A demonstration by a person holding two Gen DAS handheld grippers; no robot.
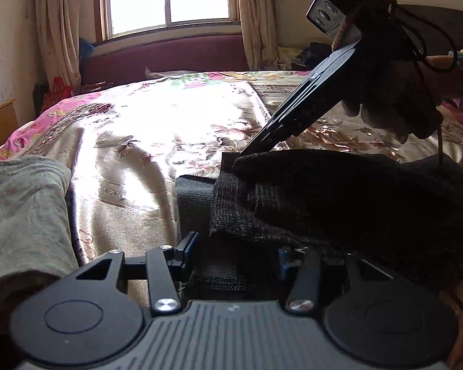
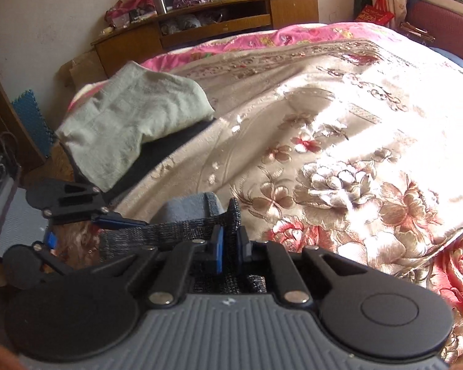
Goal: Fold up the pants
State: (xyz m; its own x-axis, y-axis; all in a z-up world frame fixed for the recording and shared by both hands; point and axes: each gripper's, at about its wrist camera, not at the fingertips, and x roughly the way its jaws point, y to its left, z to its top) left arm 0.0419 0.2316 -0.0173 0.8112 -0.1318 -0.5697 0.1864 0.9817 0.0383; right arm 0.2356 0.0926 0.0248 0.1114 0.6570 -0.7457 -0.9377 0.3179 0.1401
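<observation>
Dark knit pants (image 1: 324, 191) lie bunched on the floral bedspread (image 1: 157, 129), with a folded band reaching toward the camera. My left gripper (image 1: 236, 254) straddles that band, its jaws half wide and the fabric filling the gap between the pads. My right gripper (image 1: 246, 151) comes down from the upper right, held by a gloved hand (image 1: 401, 98), with its tips at the corner of the fold. In the right wrist view my right gripper (image 2: 231, 248) is shut on an upright pinch of the pants (image 2: 169, 228). One of the left gripper's fingers (image 2: 117, 218) lies along the same band.
A pale grey-green garment (image 2: 132, 117) lies over a dark one at the bed's edge, also visible in the left wrist view (image 1: 21, 209). A wooden cabinet (image 2: 219, 21) stands beyond the foot of the bed. A maroon bench (image 1: 169, 55) sits under the window.
</observation>
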